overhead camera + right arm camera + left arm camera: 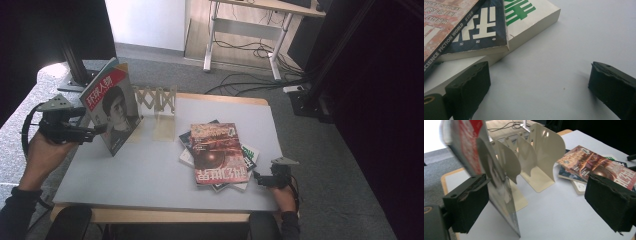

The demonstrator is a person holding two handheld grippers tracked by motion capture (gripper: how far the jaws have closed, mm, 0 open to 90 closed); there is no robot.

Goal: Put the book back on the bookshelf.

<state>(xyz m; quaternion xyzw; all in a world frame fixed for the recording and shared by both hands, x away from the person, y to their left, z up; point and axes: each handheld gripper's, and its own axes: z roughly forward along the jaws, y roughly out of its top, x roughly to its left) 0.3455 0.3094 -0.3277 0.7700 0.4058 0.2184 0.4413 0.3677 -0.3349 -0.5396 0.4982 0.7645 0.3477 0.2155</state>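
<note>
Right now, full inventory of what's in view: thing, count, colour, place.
red-and-grey portrait magazine: 1, standing on edge at the table's left, against the rack, between the left gripper's open jaws.
cream metal bookend rack: 1, several dividers, back of the table.
stack of flat books: at least 3, rust-red cover on top, dark blue and white-and-green beneath, right of centre.
pale grey table with wooden edge: 1, centre.
white-framed desk: 1, behind, black cables on the carpet under it.
left gripper: black, jaws open, one pad beside the magazine.
right gripper: black, jaws open, on the table by the stack's corner.
</note>
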